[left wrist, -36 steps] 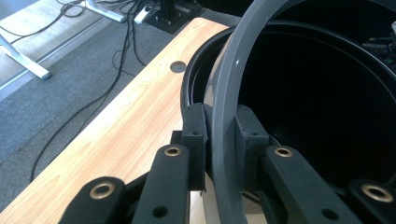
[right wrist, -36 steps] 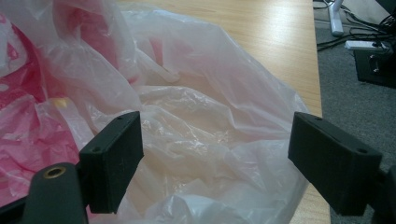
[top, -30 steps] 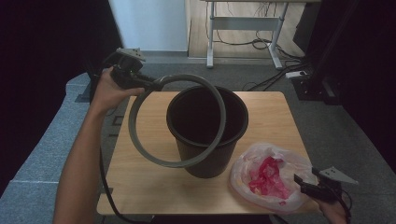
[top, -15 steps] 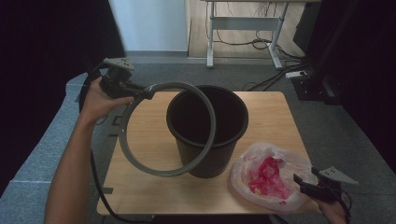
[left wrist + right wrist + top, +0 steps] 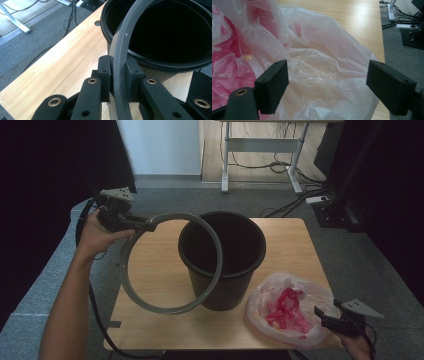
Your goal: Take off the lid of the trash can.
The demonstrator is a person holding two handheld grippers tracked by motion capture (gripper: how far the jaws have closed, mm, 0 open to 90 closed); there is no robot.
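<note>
Nearest the camera, at the near right corner of the table [image 5: 150, 270], the right gripper [image 5: 327, 316] rests with its jaws spread wide and released, nothing between them. In the right gripper view its blocky matte-black pads [image 5: 273, 85] stand on either side of a crinkled, glossy, see-through plastic bag [image 5: 324, 72] without pressing it; crumpled pink-red stuff [image 5: 285, 307] shows through the film. The bag lies slumped just to the right of the bin [image 5: 222, 260], in front of it.

The bin is a round, smooth black plastic tub with a rolled rim and a dark inside, standing upright near the middle of the pale wood-grain tabletop.

A thin, flat grey hoop [image 5: 170, 265], smooth and circular, hangs tilted to the left of the bin; its right arc crosses the bin's mouth and front wall. The left gripper [image 5: 145, 225], held up left of the bin and beyond its near edge, is clenched on the hoop's upper left; in the left gripper view the band [image 5: 120, 62] runs squeezed between the two black pads.

Beyond the bin lie grey carpet and a desk's white metal legs [image 5: 260, 155].
</note>
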